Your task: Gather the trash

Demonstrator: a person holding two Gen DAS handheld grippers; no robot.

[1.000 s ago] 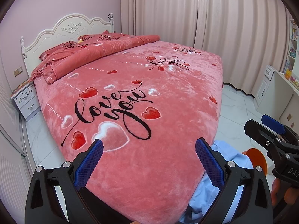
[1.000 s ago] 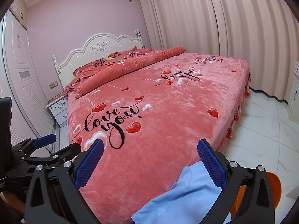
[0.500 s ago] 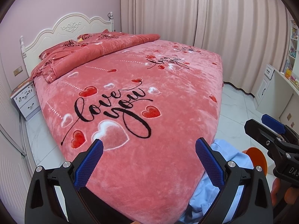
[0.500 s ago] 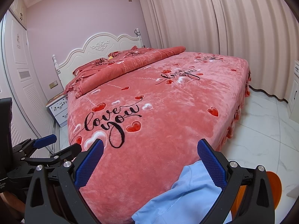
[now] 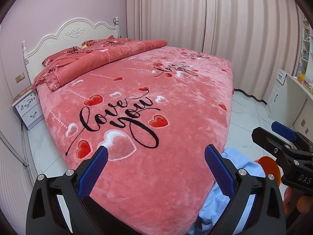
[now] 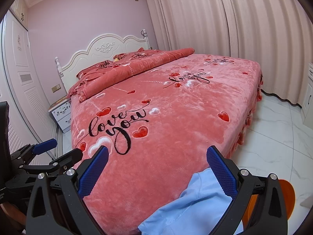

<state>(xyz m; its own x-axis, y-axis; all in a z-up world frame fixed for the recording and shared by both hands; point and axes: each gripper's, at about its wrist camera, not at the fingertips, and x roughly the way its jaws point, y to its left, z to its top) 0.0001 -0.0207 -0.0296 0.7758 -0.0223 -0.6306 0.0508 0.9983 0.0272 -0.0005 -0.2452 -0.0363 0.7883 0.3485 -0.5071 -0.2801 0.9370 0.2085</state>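
The bed (image 5: 176, 176) wears a pink heart-print cover; a folded quilt (image 5: 101, 62) lies by its headboard, a blue cloth (image 6: 195, 205) drapes its foot corner.

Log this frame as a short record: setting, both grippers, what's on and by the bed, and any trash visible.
setting: bedroom, curtains closed
left gripper: open, holding nothing, over the foot of the bed
right gripper: open, holding nothing, over the foot of the bed
bed: pink blanket with hearts, folded quilt by the headboard
small yellow item: near the pillows, too small to identify
blue cloth: at the near corner of the bed
orange object: low on the floor, partly hidden
nightstand: beside the headboard
trash: none clearly identifiable
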